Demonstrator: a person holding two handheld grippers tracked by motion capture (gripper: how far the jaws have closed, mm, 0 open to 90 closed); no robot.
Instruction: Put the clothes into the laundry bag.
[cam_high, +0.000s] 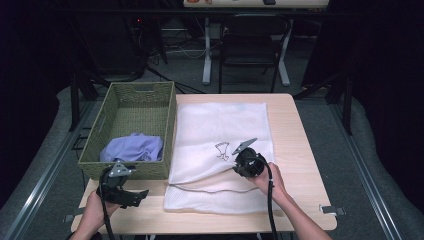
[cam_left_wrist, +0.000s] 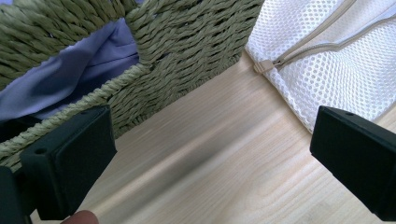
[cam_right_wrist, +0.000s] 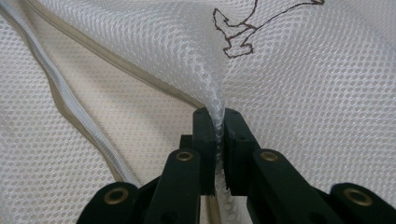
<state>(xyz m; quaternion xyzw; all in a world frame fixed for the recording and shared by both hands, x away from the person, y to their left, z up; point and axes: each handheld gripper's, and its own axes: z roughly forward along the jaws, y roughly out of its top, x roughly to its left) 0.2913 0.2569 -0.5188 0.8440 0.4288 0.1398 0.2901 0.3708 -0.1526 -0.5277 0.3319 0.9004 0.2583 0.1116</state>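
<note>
A white net bag (cam_high: 220, 150) with its zip open is pinched by the right gripper (cam_right_wrist: 219, 135). The left gripper (cam_high: 131, 196) is held wide by the basket (cam_high: 125, 107).

Your right gripper (cam_right_wrist: 219, 140): jaws pinched a fold of white mesh bag (cam_right_wrist: 303, 93); brown outline print (cam_right_wrist: 238, 32) above, beige zipper (cam_right_wrist: 60, 102) alongside.

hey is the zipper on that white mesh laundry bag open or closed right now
Open. The right gripper pinches the mesh bag's top layer and lifts it off the lower layer, parting the zipper edges.
</note>
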